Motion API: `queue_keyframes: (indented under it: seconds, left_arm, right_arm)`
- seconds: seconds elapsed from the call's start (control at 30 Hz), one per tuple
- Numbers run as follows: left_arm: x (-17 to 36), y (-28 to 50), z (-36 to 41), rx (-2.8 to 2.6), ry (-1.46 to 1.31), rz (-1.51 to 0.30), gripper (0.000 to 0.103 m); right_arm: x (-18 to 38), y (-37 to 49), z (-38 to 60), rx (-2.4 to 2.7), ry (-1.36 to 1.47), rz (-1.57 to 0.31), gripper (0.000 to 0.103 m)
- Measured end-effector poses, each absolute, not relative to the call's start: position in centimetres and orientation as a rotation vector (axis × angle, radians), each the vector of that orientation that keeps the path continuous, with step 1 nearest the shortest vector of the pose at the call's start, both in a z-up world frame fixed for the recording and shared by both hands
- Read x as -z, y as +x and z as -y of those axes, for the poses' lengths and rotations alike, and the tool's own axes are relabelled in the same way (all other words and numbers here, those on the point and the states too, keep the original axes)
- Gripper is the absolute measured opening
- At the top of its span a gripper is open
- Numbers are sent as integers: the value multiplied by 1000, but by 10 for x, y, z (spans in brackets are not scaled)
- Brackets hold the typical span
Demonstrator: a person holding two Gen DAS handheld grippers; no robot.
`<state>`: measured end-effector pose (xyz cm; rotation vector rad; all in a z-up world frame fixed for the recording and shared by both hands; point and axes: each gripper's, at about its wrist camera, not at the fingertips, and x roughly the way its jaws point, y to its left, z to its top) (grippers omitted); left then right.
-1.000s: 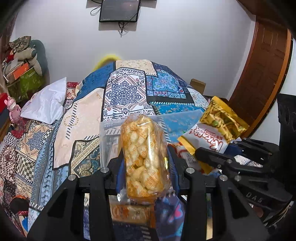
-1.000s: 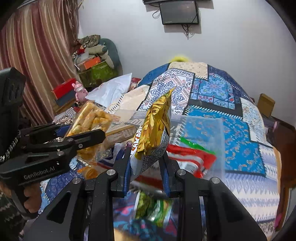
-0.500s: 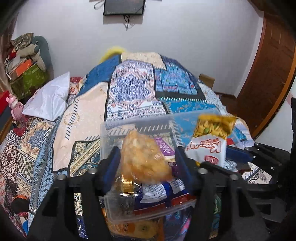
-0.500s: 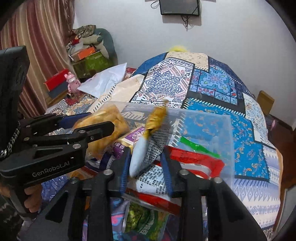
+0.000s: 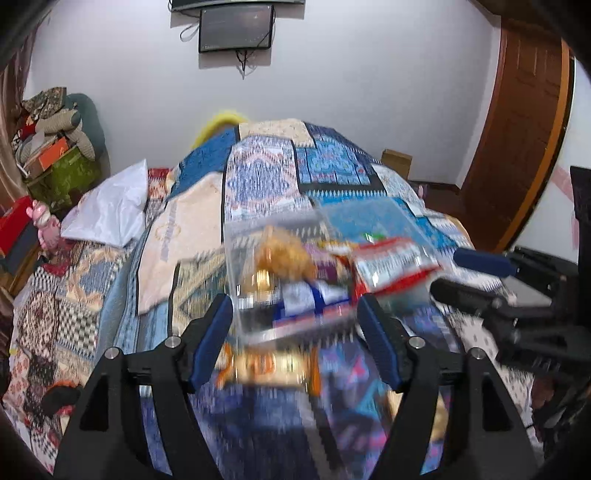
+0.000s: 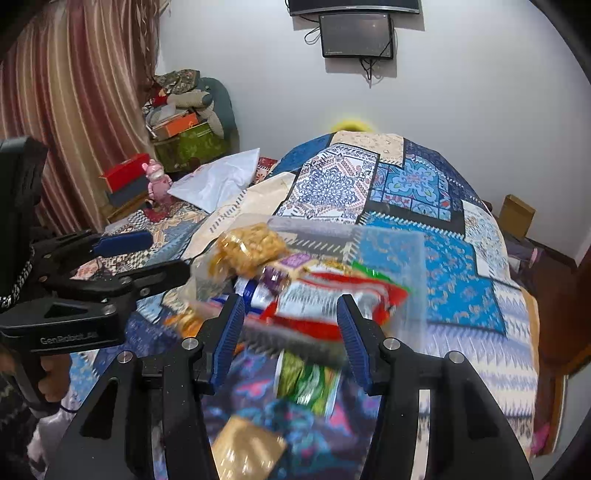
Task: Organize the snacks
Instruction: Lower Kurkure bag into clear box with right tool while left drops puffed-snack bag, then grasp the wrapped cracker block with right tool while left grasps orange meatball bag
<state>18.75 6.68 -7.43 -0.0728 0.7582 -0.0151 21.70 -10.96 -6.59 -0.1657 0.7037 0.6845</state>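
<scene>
Both grippers spread wide, empty; snack container just ahead.

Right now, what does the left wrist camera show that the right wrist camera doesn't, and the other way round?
Only the left wrist view shows the brown wooden door at right. Only the right wrist view shows the striped curtain, a green snack packet and a gold packet lying on the bed outside the box. Both show the clear plastic box filled with snacks, the orange puffed-snack bag in it, the patchwork bedspread, the wall-mounted screen, and both grippers open and empty.
</scene>
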Motion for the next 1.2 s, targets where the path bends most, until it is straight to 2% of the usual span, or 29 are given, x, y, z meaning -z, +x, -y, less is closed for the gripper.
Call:
queue_keyframes:
  seconds: [0.27,0.33,0.37,0.5,0.83,1.07,1.1,1.17,1.2]
  left_arm:
    - [100,121,-57,37,-66,-846,75]
    - [110,103,-55,50,-67,-869,86]
    - [113,97,-55,52,-67,-872,87]
    - [135,70,-51,55,-61,-921,87]
    - [171,41,-41,116,-26,-1007,89]
    - [196,52,-52,58,-66,-1034,89]
    - [198,56,-56,56,-87,-1027,87]
    - [200,60,-61,68,-127,-1017,78]
    - [202,64,-63,75,-147,-1020,67]
  right_arm:
    - [73,177,135,-679,-122,-742,51]
    - [78,167,141,-673,-113,-755,51]
    - [81,165,144,-671,-109,-761,52]
    - [95,153,152,-662,-83,-797,57]
    - [123,140,166,-655,-54,-871,57]
    - [136,143,159,-662,-56,-905,57]
    - [140,144,156,-665,-60,-916,57]
    - [145,145,151,-668,-68,-930,57]
    - [147,146,149,-669,-72,-935,57]
